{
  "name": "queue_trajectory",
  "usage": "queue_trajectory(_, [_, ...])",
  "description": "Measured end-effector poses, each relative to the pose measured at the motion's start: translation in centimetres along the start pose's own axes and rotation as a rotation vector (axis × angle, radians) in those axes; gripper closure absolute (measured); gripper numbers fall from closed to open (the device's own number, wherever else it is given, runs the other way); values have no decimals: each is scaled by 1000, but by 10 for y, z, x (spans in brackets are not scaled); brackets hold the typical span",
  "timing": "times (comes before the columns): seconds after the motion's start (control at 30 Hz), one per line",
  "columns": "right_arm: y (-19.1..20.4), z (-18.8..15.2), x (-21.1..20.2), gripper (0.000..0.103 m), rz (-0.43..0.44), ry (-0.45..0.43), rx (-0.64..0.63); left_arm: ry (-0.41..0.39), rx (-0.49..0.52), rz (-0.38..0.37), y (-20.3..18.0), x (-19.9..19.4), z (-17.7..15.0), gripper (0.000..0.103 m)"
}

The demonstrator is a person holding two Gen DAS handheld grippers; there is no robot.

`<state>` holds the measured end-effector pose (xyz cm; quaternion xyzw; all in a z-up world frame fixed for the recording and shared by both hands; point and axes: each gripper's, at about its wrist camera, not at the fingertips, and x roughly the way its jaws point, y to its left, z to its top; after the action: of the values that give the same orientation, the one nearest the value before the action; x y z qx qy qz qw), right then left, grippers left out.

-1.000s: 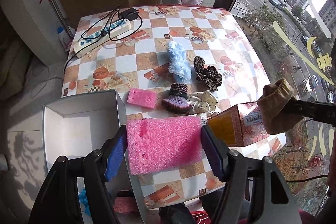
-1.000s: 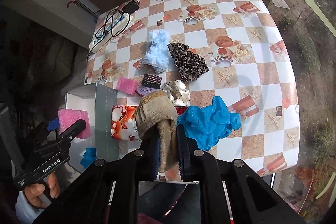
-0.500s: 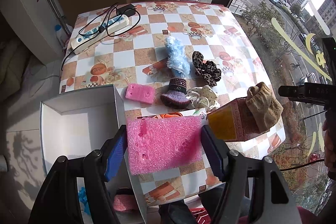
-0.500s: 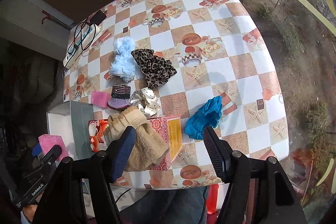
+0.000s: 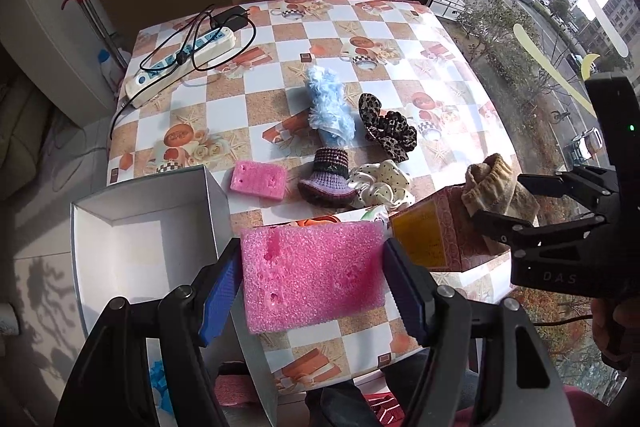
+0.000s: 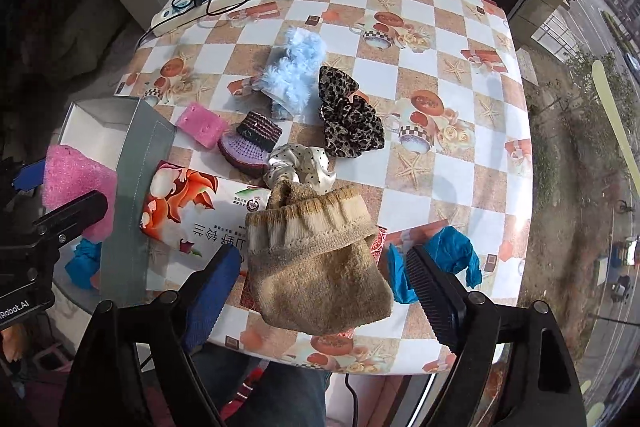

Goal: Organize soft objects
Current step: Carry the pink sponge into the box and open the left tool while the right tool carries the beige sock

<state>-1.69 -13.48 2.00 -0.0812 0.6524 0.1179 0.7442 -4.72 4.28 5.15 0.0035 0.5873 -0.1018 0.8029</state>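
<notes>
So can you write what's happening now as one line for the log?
left gripper: holding big pink sponge | right gripper: closing round tan sock, pads not touching | sock on tissue box

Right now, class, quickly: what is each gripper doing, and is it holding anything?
Left gripper: closed on the big pink sponge.
Right gripper: open, fingers closing around the tan sock but not pressing it.
</notes>
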Motion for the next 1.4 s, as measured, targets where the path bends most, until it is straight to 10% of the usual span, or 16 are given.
queue_trajectory(0.07, [-2,-1,13,75,19,63,19,-2,7,6,0,-1,-2,30])
queue_trajectory(0.17, [-6,-4,3,81,49,31,50,-5,10,10,1,-2,-4,30])
queue_trajectory(0.73, [27,-20,-34,81,160,-16,61,-8,-5,23,20,-11,-26,30])
queue_trajectory(1.4, [135,-4,-33,81,224,5,-201,-48,-255,103,98,-37,-80,30])
